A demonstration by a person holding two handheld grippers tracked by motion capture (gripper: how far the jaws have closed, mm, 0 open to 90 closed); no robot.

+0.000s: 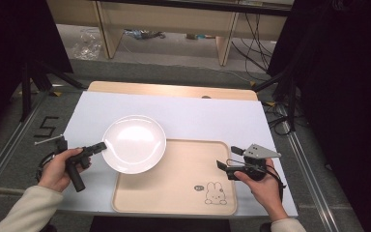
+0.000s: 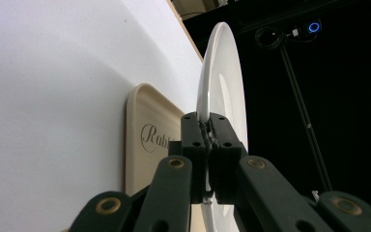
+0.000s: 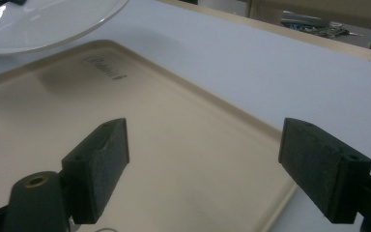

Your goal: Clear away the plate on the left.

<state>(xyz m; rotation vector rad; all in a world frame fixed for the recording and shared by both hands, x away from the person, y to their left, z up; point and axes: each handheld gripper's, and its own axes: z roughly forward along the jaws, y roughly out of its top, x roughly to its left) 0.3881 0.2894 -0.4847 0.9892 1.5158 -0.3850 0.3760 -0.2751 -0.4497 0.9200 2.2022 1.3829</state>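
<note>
Item: round white glossy plate (image 1: 134, 143). We find its rim pinched between the pressed-together fingers (image 2: 196, 140) of the left gripper (image 1: 100, 146), the dish reaching out beyond the fingertips, partly above the near-left corner of the beige rectangular plastic tray (image 1: 183, 193) with a rabbit drawing. Right gripper (image 3: 203, 169): fingers (image 3: 99, 164) spread wide, nothing between them, tray surface and white table cover (image 1: 198, 116) lying beyond them.
</note>
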